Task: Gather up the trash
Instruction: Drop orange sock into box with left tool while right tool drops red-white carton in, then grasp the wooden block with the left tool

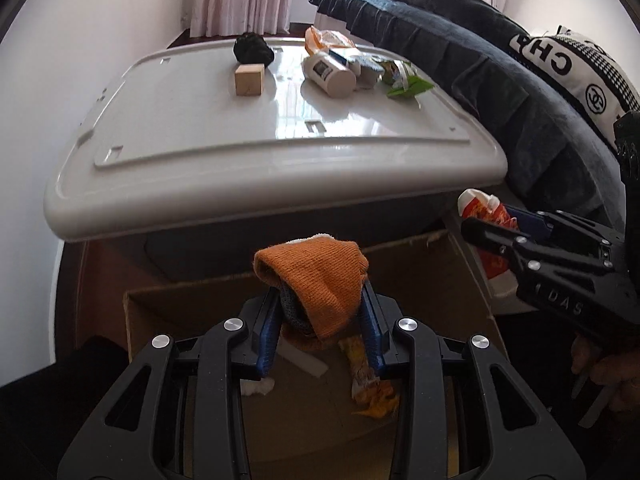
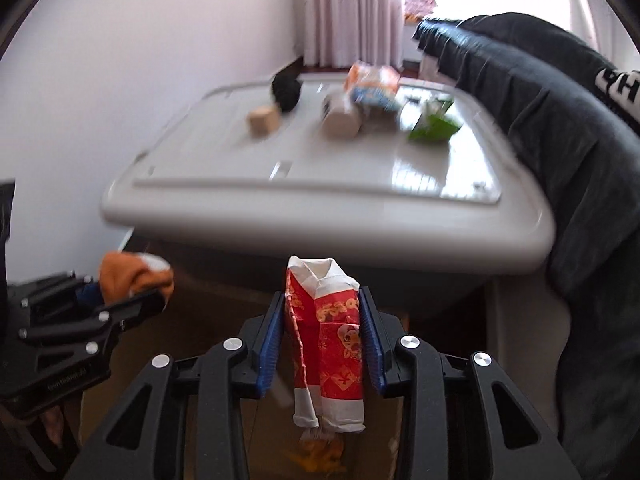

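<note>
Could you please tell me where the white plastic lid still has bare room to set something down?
The white plastic lid is bare along its near half, from the wooden cube and white cylindrical bottle to the front rim. Its far right is crowded: bottle, green carton, orange wrapper.

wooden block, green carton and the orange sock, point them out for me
wooden block (image 1: 249,79), left wrist view, on its front face
green carton (image 1: 410,87), left wrist view, on its flattened green side
orange sock (image 1: 320,276), left wrist view, on the knitted orange part between the tongs
</note>
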A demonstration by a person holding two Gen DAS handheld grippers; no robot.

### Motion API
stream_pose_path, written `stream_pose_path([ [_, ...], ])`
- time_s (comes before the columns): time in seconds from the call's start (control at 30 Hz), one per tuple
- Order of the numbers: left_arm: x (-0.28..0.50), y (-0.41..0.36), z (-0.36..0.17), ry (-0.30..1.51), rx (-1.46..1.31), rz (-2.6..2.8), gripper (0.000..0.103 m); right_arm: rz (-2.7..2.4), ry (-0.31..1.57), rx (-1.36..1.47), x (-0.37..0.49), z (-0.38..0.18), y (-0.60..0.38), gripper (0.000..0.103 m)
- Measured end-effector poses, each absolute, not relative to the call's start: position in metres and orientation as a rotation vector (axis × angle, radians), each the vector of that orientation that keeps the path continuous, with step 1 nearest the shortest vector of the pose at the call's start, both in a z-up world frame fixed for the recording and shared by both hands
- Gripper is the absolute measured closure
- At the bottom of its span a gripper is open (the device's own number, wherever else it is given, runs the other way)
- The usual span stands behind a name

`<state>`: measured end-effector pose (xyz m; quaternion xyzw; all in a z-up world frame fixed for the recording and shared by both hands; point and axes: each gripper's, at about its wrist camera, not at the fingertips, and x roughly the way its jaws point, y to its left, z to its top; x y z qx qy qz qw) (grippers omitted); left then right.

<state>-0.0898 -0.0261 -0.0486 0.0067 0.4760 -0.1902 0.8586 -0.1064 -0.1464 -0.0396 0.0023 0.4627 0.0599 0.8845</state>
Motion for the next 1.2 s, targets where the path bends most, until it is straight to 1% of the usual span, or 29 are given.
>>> stream_pose_path([
  [0.07,-0.102,-0.024,-0.056,1.032,0.035,-0.391,0.068,0.124,1.017,-0.034,-0.115,-0.056,-0.140,0.065],
  [0.1,-0.106,-0.023,-0.060,1.055,0.039,-0.383,0.066,0.117,1.043,-0.047,-0.117,-0.062,-0.138,0.062],
  [0.13,-0.108,-0.020,-0.064,1.080,0.035,-0.371,0.064,0.112,1.069,-0.056,-0.118,-0.069,-0.137,0.046],
  [0.17,-0.109,-0.017,-0.067,1.102,0.017,-0.359,0.058,0.094,1.090,-0.069,-0.119,-0.074,-0.137,0.038],
  [0.2,-0.108,-0.013,-0.069,1.120,0.001,-0.335,0.047,0.076,1.089,-0.076,-0.120,-0.076,-0.138,0.029],
  [0.27,-0.106,-0.006,-0.070,1.136,-0.023,-0.291,0.039,0.062,1.081,-0.077,-0.121,-0.075,-0.141,0.029],
  [0.3,-0.104,-0.002,-0.069,1.134,-0.035,-0.279,0.039,0.055,1.074,-0.067,-0.120,-0.073,-0.144,0.029],
  [0.37,-0.099,0.004,-0.065,1.117,-0.055,-0.264,0.038,0.043,1.051,-0.045,-0.118,-0.067,-0.150,0.027],
  [0.53,-0.083,0.010,-0.051,1.053,-0.077,-0.254,0.038,0.050,0.973,-0.044,-0.114,-0.050,-0.151,0.027],
  [0.7,-0.038,0.009,-0.023,0.951,-0.116,-0.231,0.038,0.061,0.875,-0.012,-0.088,-0.015,-0.157,0.025],
  [0.87,0.030,-0.008,-0.007,0.857,-0.059,-0.203,0.038,0.039,0.777,-0.008,-0.051,0.017,-0.167,0.025],
  [0.97,0.072,-0.016,-0.012,0.852,-0.056,-0.200,0.037,0.013,0.731,-0.001,-0.031,0.029,-0.175,0.024],
  [1.0,0.085,-0.019,-0.015,0.863,-0.056,-0.207,0.032,0.005,0.722,0.001,-0.026,0.031,-0.178,0.023],
  [1.2,0.148,-0.036,-0.046,0.891,-0.026,-0.206,0.032,-0.019,0.718,0.030,-0.006,0.027,-0.197,0.023],
])
